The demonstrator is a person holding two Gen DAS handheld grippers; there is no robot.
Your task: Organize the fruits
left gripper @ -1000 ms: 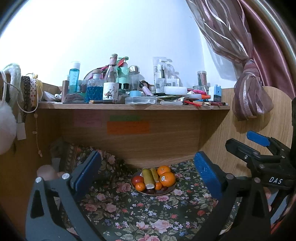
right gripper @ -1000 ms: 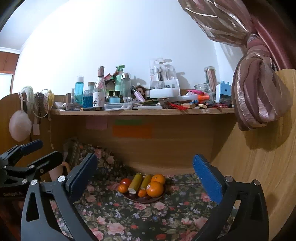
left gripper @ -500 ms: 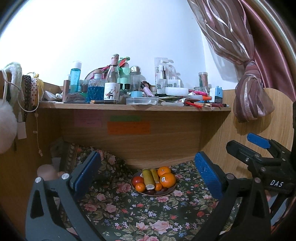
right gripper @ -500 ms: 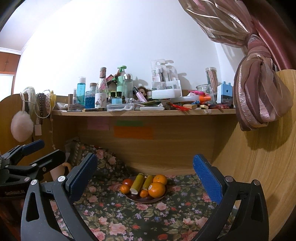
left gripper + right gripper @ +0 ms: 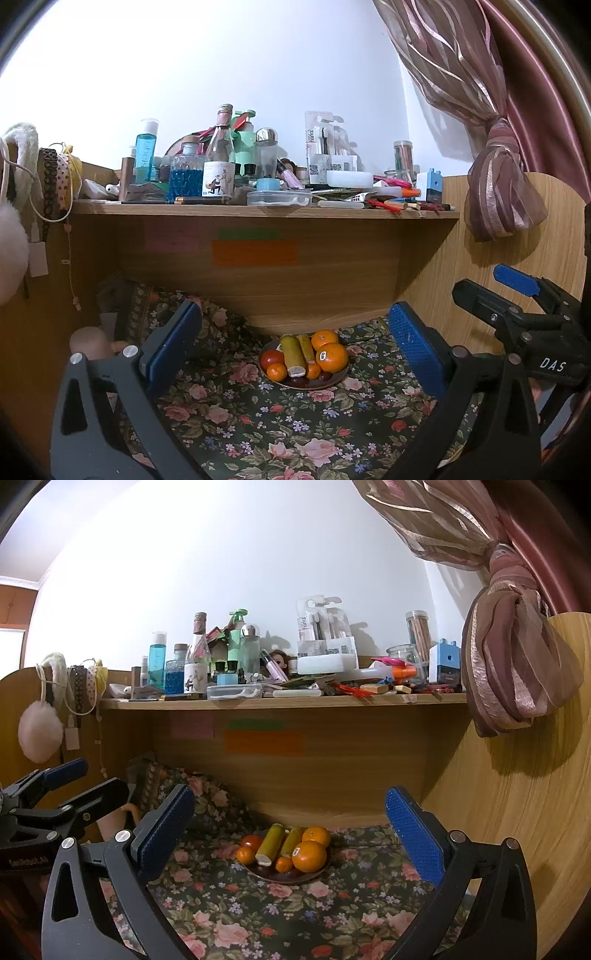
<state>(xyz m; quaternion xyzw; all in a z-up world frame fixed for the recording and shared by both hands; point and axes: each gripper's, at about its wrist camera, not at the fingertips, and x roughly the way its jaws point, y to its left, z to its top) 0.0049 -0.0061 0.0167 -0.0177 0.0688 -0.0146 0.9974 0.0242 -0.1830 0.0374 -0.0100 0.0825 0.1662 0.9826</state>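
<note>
A dark plate (image 5: 334,381) stands on the floral cloth under the shelf, and also shows in the right wrist view (image 5: 295,878). On it lie two large oranges (image 5: 332,356), small mandarins (image 5: 276,371), a red tomato (image 5: 272,357) and two yellow-green cut stalks (image 5: 291,350). My left gripper (image 5: 293,349) is open and empty, well short of the plate. My right gripper (image 5: 290,830) is open and empty too, at about the same distance. Each gripper shows at the edge of the other's view.
A wooden shelf (image 5: 258,212) above the plate is crowded with bottles, jars and boxes. Wooden side panels close in left and right. A tied pink curtain (image 5: 517,672) hangs at the right. A pompom (image 5: 38,731) and bands hang at the left. A pale round object (image 5: 90,341) sits at the left.
Both views have shifted slightly; the plate sits a little lower in the right wrist view. Both grippers stay open and empty.
</note>
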